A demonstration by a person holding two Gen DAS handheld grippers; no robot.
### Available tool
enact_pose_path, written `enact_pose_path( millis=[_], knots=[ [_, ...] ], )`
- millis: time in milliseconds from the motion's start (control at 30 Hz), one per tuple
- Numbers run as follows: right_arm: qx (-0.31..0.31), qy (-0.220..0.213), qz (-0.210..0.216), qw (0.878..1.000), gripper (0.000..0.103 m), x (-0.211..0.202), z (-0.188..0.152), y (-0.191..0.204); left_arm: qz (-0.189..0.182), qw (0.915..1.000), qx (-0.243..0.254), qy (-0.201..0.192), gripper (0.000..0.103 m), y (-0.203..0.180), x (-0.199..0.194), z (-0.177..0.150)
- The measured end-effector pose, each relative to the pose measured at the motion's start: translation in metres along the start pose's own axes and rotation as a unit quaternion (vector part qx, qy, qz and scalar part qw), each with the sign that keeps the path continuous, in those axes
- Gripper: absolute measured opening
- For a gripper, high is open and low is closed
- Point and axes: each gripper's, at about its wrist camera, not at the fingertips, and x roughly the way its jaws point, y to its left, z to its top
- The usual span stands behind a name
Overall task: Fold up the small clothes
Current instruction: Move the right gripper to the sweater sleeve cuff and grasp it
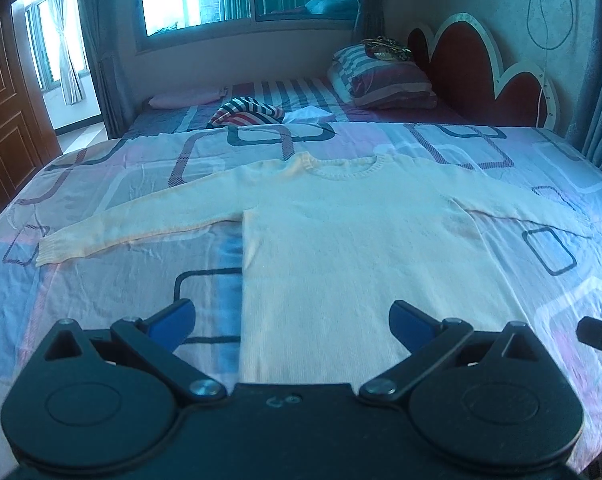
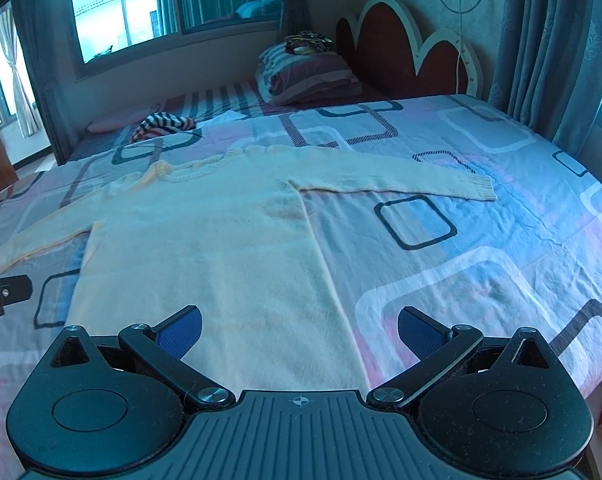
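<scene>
A small cream knit sweater (image 1: 353,240) lies flat on the bed, neck away from me, both sleeves spread out sideways; it also shows in the right wrist view (image 2: 205,240). My left gripper (image 1: 293,324) is open and empty, hovering above the hem at the sweater's left edge. My right gripper (image 2: 299,330) is open and empty, above the hem at the sweater's right edge. The left sleeve cuff (image 1: 49,250) and the right sleeve cuff (image 2: 481,188) lie flat on the sheet.
The bed has a patterned sheet (image 1: 121,288) with squares. At the far side lie a striped garment (image 1: 245,114), a stack of folded bedding (image 1: 381,80) and a red headboard (image 1: 473,68). A window and curtains stand behind; a door (image 1: 5,112) is at left.
</scene>
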Motion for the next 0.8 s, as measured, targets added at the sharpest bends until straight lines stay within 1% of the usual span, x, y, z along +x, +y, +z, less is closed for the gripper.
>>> enact_pose_path(
  millis=[100,200,300,367,467,600,733,800],
  knots=[
    [0.002,-0.003,-0.009,1.000,0.103,0.014,0.010,-0.012,0.003,0.9999,-0.011,-0.001,0.102,-0.003,0.014,0.009],
    [0.003,-0.008,-0.020,1.000,0.103,0.033,0.024,-0.029,0.013,0.9992,-0.037,-0.007,0.102,-0.007,0.029,0.017],
    [0.009,-0.013,-0.022,1.000,0.103,0.058,0.040,-0.054,0.031,0.9977,-0.059,-0.011,0.102,-0.015,0.047,0.026],
    [0.022,-0.013,-0.017,1.000,0.103,0.078,0.050,-0.073,0.040,0.9966,-0.072,-0.005,0.102,-0.021,0.059,0.033],
    [0.042,-0.011,-0.009,0.999,0.103,0.106,0.066,-0.104,0.043,0.9950,-0.090,0.001,0.102,-0.031,0.079,0.043],
    [0.048,-0.007,-0.024,0.999,0.103,0.144,0.084,-0.140,0.053,0.9948,-0.087,0.003,0.102,-0.049,0.105,0.053],
    [0.056,0.002,-0.048,0.997,0.103,0.180,0.095,-0.173,0.058,0.9947,-0.085,0.008,0.102,-0.061,0.131,0.060],
    [0.064,0.000,-0.056,0.996,0.103,0.196,0.098,-0.189,0.061,0.9943,-0.087,0.010,0.102,-0.066,0.143,0.062]
  ],
)
